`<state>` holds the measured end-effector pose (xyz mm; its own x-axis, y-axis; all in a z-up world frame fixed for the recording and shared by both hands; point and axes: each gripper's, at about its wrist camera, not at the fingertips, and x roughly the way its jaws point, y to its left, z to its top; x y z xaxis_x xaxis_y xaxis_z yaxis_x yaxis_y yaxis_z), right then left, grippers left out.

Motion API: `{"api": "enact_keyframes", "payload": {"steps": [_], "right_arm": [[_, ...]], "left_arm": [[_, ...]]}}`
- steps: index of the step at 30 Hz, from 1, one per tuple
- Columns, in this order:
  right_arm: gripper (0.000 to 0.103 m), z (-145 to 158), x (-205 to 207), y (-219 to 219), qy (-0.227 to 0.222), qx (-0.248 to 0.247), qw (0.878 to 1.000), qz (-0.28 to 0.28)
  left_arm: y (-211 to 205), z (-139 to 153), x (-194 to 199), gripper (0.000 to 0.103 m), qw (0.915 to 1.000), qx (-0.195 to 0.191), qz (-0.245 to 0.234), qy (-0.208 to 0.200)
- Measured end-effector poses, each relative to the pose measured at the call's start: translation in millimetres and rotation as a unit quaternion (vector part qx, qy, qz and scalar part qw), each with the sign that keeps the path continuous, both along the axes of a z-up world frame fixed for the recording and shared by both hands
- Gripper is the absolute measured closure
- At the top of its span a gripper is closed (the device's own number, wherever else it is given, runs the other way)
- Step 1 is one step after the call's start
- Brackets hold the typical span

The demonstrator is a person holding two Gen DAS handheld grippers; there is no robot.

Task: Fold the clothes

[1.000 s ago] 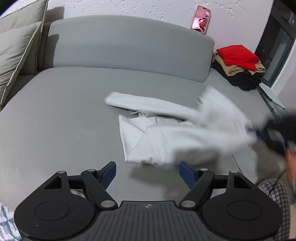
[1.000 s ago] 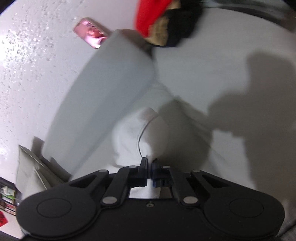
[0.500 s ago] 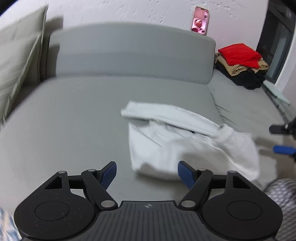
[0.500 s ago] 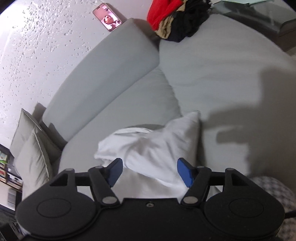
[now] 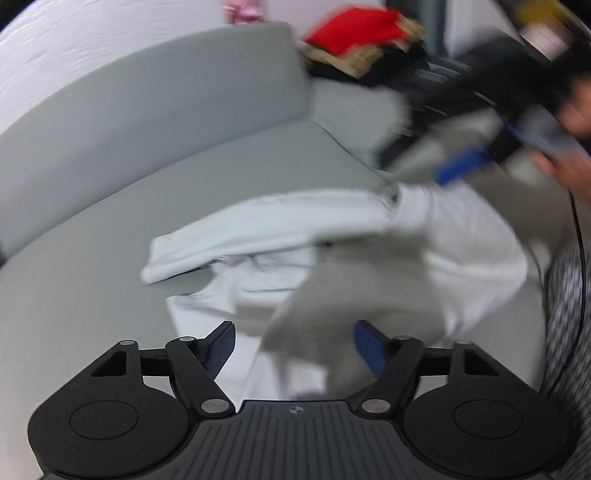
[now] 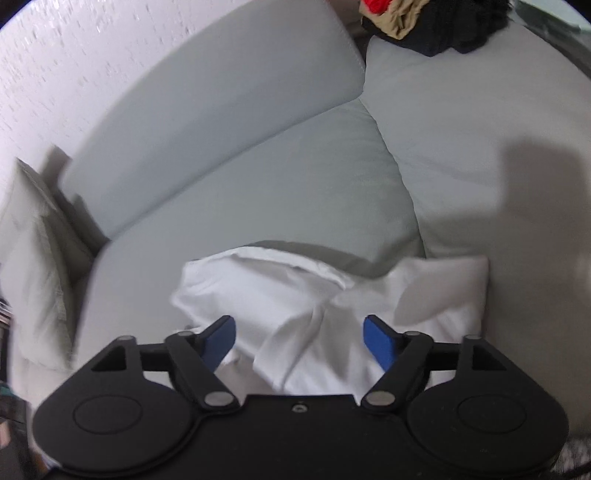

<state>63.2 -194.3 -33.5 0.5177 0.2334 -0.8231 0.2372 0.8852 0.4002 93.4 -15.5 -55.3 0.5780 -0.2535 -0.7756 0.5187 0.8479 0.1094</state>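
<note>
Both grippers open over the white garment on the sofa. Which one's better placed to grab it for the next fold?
Probably the left gripper: its open fingers straddle a raised fold of the white garment, right at the tips. The right gripper also frames cloth, but in the left view it looks higher, above the garment's far edge.

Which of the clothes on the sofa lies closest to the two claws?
The white garment, crumpled directly before both open claws; the red, tan and black clothes are piled far off at the sofa's end.

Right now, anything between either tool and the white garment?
Nothing visible. The crumpled white cotton garment lies on the grey sofa seat, directly ahead of the open right tool and the open left tool. The pile of red, tan and black clothes sits far off at the seat's back corner.
</note>
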Motion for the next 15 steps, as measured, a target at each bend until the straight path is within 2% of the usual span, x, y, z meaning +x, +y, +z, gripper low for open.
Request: {"api": "enact_keyframes", "payload": {"steps": [2,3,4,5,6,7,8,10,12,15], "right_arm": [[0.027,-9,14,8,0.024,-0.035,0.999,0.011],[0.027,-14,21,12,0.037,-0.052,0.998,0.017],[0.028,-18,25,15,0.048,-0.072,0.996,0.023],[0.031,-23,28,18,0.057,-0.092,0.994,0.028],[0.038,-26,27,19,0.061,-0.107,0.992,0.033],[0.065,-28,25,18,0.062,-0.118,0.990,0.038],[0.085,-29,21,16,0.062,-0.121,0.990,0.041],[0.095,-23,6,5,0.046,-0.113,0.992,0.037],[0.096,-9,-16,-11,0.017,-0.105,0.994,0.011],[0.096,13,-68,-50,-0.022,-0.050,0.997,-0.054]], "left_arm": [[-7,-7,0,0.048,0.9995,0.021,-0.024,0.004],[-9,-8,-1,0.058,0.9992,0.026,-0.029,0.004],[-11,-10,-3,0.072,0.9989,0.031,-0.034,0.004],[-12,-10,-5,0.079,0.9987,0.036,-0.037,0.001],[-12,-9,-10,0.091,0.9985,0.040,-0.036,-0.007],[-11,-7,-15,0.096,0.9983,0.045,-0.035,-0.015],[-11,-5,-21,0.097,0.9980,0.048,-0.034,-0.024],[-9,1,-37,0.099,0.9971,0.051,-0.028,-0.048],[-4,11,-55,0.100,0.9962,0.046,-0.016,-0.072],[8,28,-88,0.100,0.9970,0.007,0.004,-0.077]]}}
